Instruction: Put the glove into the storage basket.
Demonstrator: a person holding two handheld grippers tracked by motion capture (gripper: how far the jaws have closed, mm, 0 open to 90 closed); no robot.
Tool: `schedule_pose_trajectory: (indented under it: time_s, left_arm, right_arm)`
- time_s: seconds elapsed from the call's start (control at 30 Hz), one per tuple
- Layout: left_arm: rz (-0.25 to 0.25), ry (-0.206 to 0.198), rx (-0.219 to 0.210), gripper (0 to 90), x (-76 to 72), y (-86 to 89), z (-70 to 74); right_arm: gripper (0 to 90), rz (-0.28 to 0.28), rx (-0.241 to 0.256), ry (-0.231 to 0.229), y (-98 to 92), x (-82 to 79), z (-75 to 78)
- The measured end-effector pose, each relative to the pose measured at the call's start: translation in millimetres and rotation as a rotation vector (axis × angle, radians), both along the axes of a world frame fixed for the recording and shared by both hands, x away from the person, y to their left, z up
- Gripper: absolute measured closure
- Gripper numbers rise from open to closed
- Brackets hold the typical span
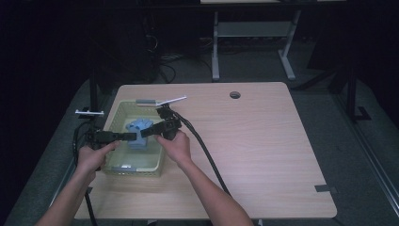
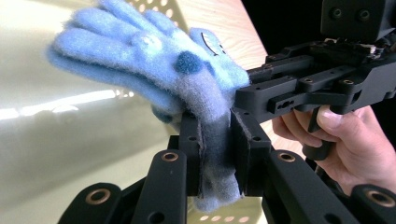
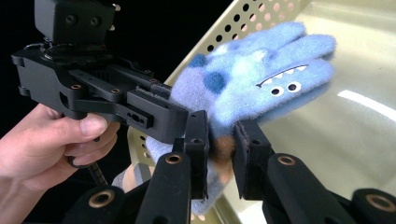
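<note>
Left gripper view puts the left gripper point(image 2: 215, 154) at bottom centre, its jaws pinching the cuff of a fuzzy blue glove point(image 2: 154, 60) whose fingers fan toward the upper left. Right gripper view has the right gripper point(image 3: 219, 156) low in the frame, jaws pressed on the same glove's cuff beside an orange patch. High view, left of centre: both hands hold the glove over a pale yellow basket point(image 1: 123, 109) on the wooden table point(image 1: 263, 141), with a white strip point(image 1: 170, 100) just beyond the basket.

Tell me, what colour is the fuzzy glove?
Light blue glove with darker blue spots; right gripper view shows it best.
</note>
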State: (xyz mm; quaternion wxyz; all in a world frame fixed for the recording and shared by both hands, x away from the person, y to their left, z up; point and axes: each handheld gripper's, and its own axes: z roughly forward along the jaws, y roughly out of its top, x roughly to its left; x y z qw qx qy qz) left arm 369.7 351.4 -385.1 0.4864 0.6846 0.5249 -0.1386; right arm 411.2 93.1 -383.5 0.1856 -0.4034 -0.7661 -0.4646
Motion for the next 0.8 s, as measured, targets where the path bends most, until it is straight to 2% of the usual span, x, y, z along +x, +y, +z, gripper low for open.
schedule_pose_trajectory:
  time_s: [0.17, 0.27, 0.33, 0.43, 0.53, 0.6, 0.63, 0.67, 0.7, 0.8]
  left_arm:
    - [0.006, 0.012, 0.025, 75.2, 1.4, 1.2, -4.2]
    - [0.011, 0.017, 0.058, 75.2, 2.4, 1.5, -6.3]
    - [0.013, 0.013, 0.091, 75.3, 3.6, 1.6, -7.9]
    - [0.02, 0.046, 0.17, 75.3, 5.5, -1.8, -12.0]
    - [0.015, 0.053, 0.234, 75.3, 8.1, -5.2, -16.4]
    - [0.022, 0.069, 0.258, 75.3, 8.9, -8.5, -17.8]
    - [0.019, 0.075, 0.297, 75.3, 10.4, -12.3, -20.3]
    - [0.018, 0.079, 0.317, 75.2, 11.1, -13.5, -21.6]
    - [0.018, 0.079, 0.317, 75.1, 11.1, -13.5, -21.6]
    - [0.019, 0.099, 0.372, 74.8, 12.5, -17.6, -25.4]
  right_arm:
    - [76.3, 0.0, -0.018, 0.005, 1.7, 1.6, -4.3]
    - [76.5, -0.003, -0.043, -0.003, 0.3, 1.6, -5.1]
    - [76.5, -0.007, -0.046, -0.001, -1.3, 1.6, -5.7]
    - [76.5, -0.012, -0.046, -0.001, -5.1, 1.8, -6.3]
    - [76.4, -0.014, -0.045, -0.003, -8.1, 1.7, -5.9]
    - [76.4, -0.012, -0.047, -0.003, -9.6, 1.4, -5.7]
    - [76.4, -0.012, -0.047, -0.003, -10.1, 1.3, -5.5]
    - [76.4, -0.014, -0.047, -0.003, -11.2, 0.7, -4.9]
    - [76.4, -0.012, -0.048, -0.006, -11.8, 0.4, -4.6]
    - [76.1, -0.01, -0.049, -0.008, -12.9, -0.1, -4.6]
